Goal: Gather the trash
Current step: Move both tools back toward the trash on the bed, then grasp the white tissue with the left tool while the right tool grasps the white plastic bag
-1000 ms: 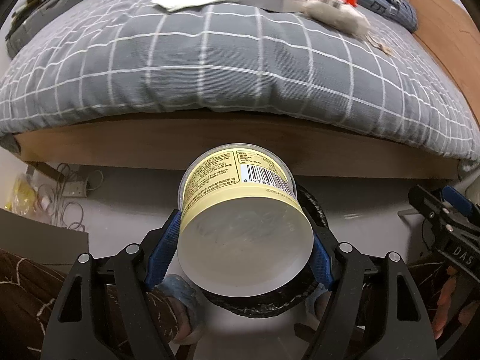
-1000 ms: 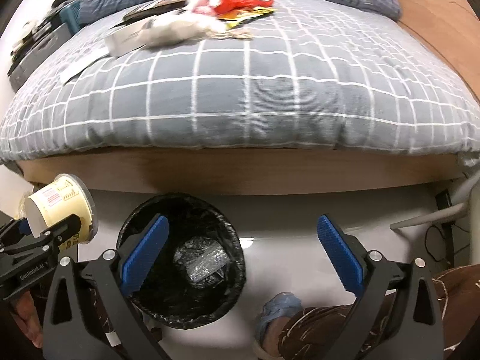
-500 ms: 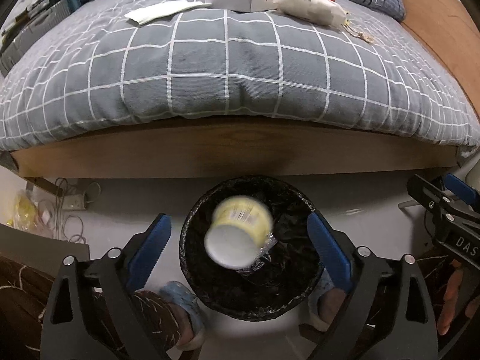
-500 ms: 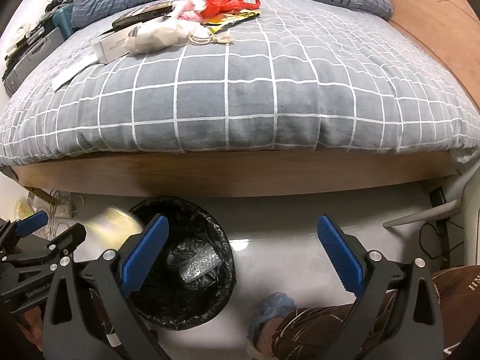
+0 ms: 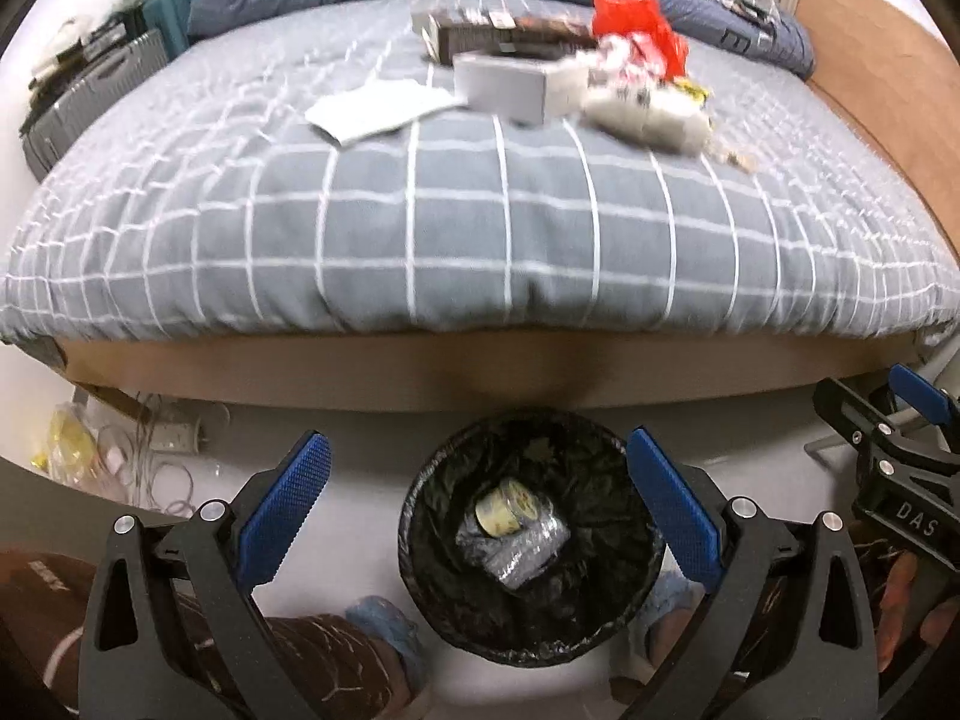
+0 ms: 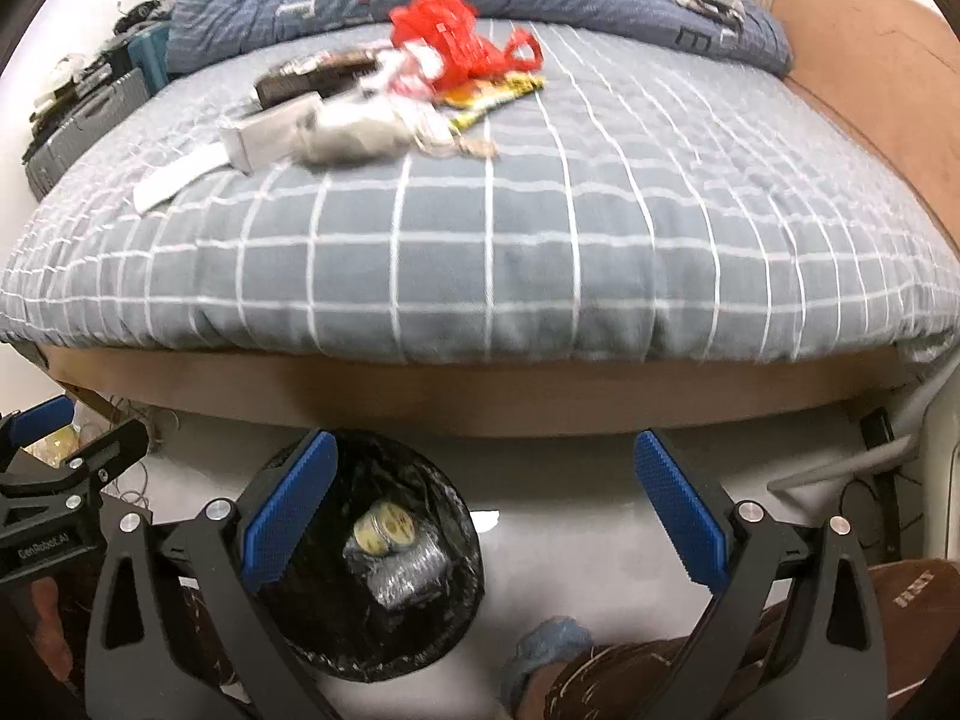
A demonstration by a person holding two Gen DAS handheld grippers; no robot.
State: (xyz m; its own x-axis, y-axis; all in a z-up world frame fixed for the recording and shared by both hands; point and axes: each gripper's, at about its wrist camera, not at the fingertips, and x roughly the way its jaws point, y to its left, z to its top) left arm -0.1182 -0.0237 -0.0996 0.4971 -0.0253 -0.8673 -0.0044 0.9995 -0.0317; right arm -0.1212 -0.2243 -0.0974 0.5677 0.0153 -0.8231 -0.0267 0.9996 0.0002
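Note:
The yellow cup (image 5: pixel 504 513) lies on its side inside the black-lined trash bin (image 5: pixel 414 540) on the floor, on top of crumpled clear plastic (image 5: pixel 528 552). My left gripper (image 5: pixel 477 444) hangs above the bin, its jaws opening with nothing between them. My right gripper (image 6: pixel 485 441) stands open and empty, just right of the bin (image 6: pixel 474 570), where the cup (image 6: pixel 384 531) shows too. On the grey checked bed lie a red bag (image 5: pixel 636 24), a grey box (image 5: pixel 510 84), a white paper (image 5: pixel 378 108) and a crumpled pale wrapper (image 5: pixel 648 114).
The wooden bed frame (image 5: pixel 480 378) runs just behind the bin. Cables and a power strip (image 5: pixel 168 438) lie on the floor at left. A person's legs and blue shoe covers (image 5: pixel 384 618) flank the bin. A grey case (image 5: pixel 90 96) stands beside the bed.
My left gripper let go of the yellow cup, which dropped into the bin. Both grippers have risen, so more of the bed top shows.

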